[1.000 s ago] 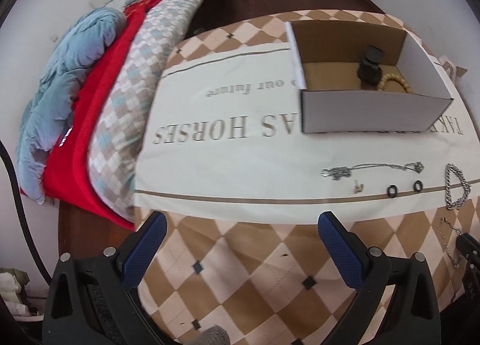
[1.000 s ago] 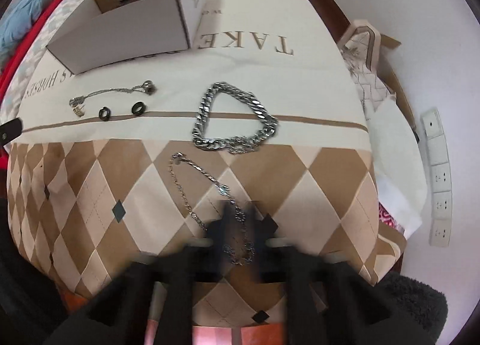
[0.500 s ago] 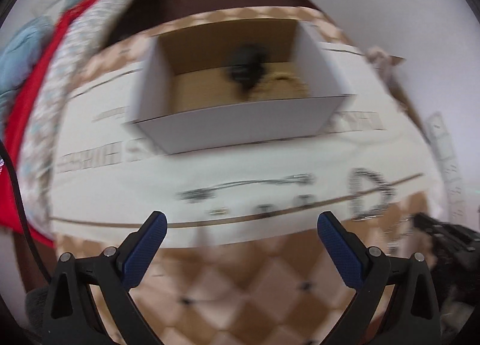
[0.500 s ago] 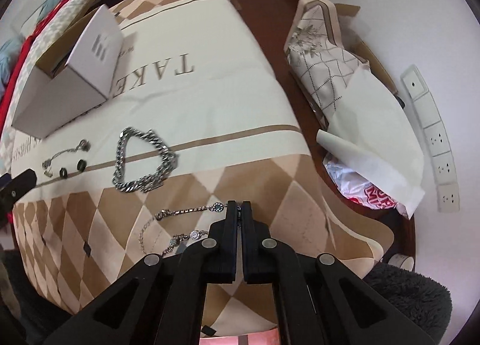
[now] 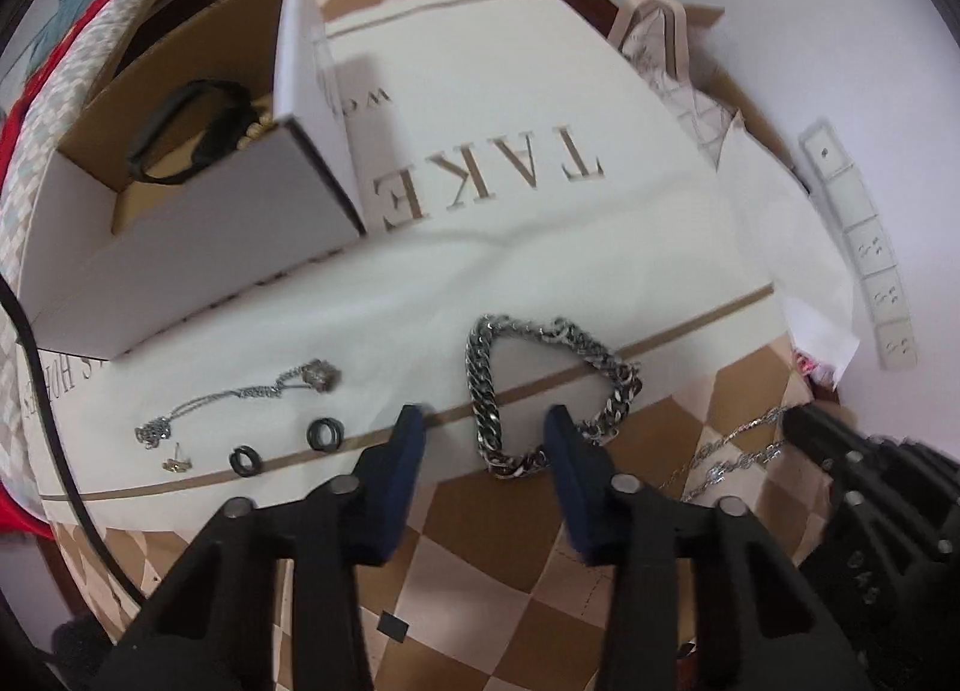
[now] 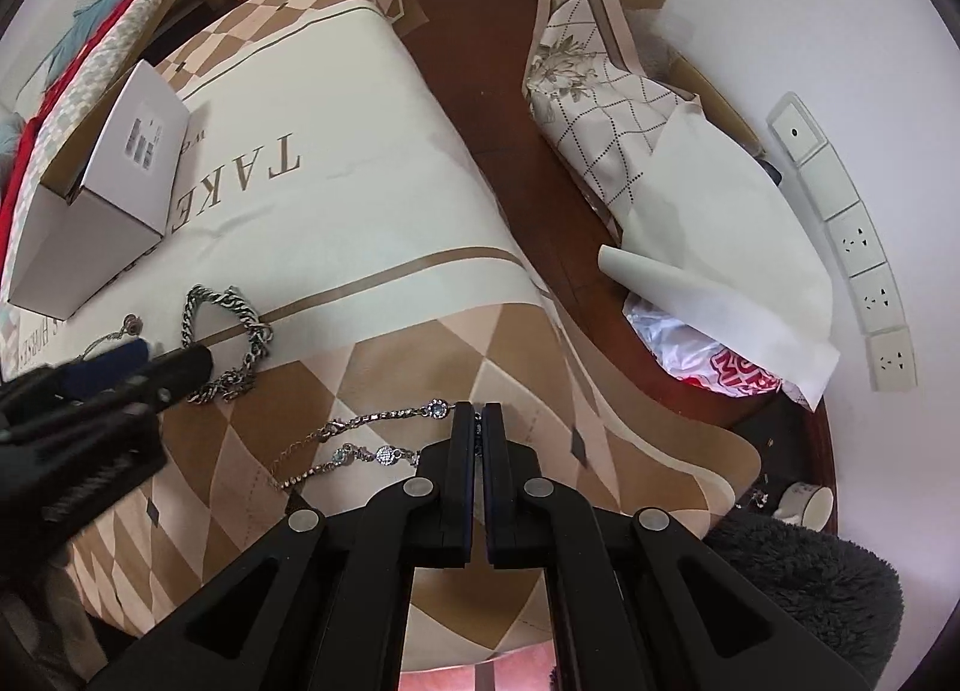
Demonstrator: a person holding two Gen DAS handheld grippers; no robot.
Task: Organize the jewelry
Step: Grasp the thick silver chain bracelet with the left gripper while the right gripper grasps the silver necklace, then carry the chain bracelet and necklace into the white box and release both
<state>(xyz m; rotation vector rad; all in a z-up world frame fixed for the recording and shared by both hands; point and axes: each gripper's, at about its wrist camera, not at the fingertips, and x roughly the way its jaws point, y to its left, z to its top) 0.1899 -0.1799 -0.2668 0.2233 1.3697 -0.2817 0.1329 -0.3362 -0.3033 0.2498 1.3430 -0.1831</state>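
Left hand-held gripper (image 5: 483, 427) closing, blue pads either side of heavy silver chain bracelet (image 5: 549, 391) on patterned cloth (image 5: 540, 247), not yet pressing. Right hand-held gripper (image 6: 477, 412) clenched on thin jewelled chain (image 6: 366, 439). Open cardboard box (image 5: 198, 223) behind, near two black rings (image 5: 285, 446).

Box wall (image 5: 198, 247) hides beaded bracelet (image 5: 255, 129)

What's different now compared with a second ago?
The left gripper swung across from the bare cloth to the chunky silver chain and its jaws are closing around one side of it, not yet pressing. The right gripper closed on the thin gem-set chain and dragged it sideways. The box, the two black rings and the thin necklace stayed put.
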